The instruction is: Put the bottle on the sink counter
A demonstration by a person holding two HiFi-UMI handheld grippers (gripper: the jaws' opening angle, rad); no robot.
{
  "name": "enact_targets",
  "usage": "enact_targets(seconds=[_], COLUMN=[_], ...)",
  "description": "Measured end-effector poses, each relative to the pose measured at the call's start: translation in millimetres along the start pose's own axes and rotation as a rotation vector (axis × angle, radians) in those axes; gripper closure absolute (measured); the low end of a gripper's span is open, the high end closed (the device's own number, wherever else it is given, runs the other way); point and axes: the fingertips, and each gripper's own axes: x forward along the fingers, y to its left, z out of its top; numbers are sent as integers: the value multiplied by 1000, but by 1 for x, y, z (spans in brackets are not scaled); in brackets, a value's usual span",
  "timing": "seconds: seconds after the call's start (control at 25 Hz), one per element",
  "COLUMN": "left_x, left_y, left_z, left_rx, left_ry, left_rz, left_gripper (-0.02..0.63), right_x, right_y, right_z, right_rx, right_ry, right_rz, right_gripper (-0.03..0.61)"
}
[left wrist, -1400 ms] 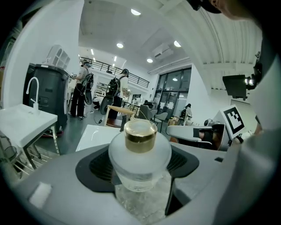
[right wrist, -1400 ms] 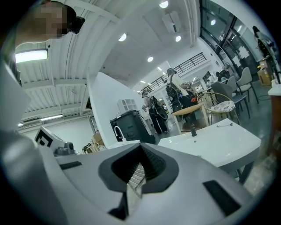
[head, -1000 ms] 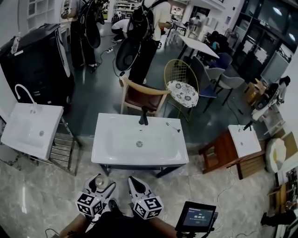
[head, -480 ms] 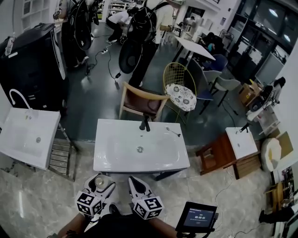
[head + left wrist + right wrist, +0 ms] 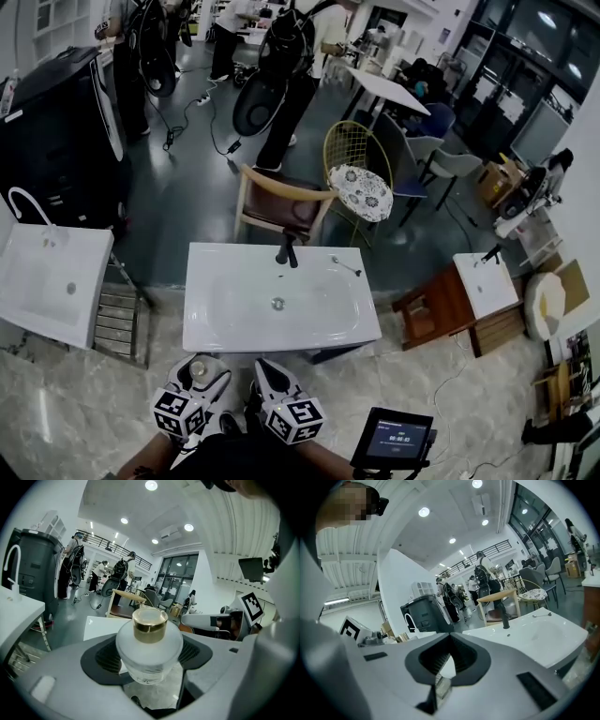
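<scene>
The left gripper [image 5: 201,373] grips a frosted bottle [image 5: 149,649] with a gold cap, held upright between its pads. Just to its right, the right gripper [image 5: 449,657] has its jaws together, empty. The white sink worktop [image 5: 206,330] lies just ahead of both.

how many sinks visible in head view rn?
3. Centre sink straight ahead; left sink at the frame's left edge; small sink on a wooden cabinet at right. Others may be hidden behind people and furniture.
</scene>
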Motion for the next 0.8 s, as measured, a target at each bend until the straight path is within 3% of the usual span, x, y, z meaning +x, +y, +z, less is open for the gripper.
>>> enact_targets(seconds=[0.4, 0.8], left_x=[36, 93], left_y=[26, 54], left_z=[30, 45], left_rx=[31, 29], left_ry=[-12, 14], left_rz=[90, 159], left_gripper=[276, 276], right_x=[52, 98], right_y=[-28, -76], right_z=[20, 30], right_rx=[27, 62], right_ry=[-9, 29], right_rz=[94, 126], right_gripper=[583, 583])
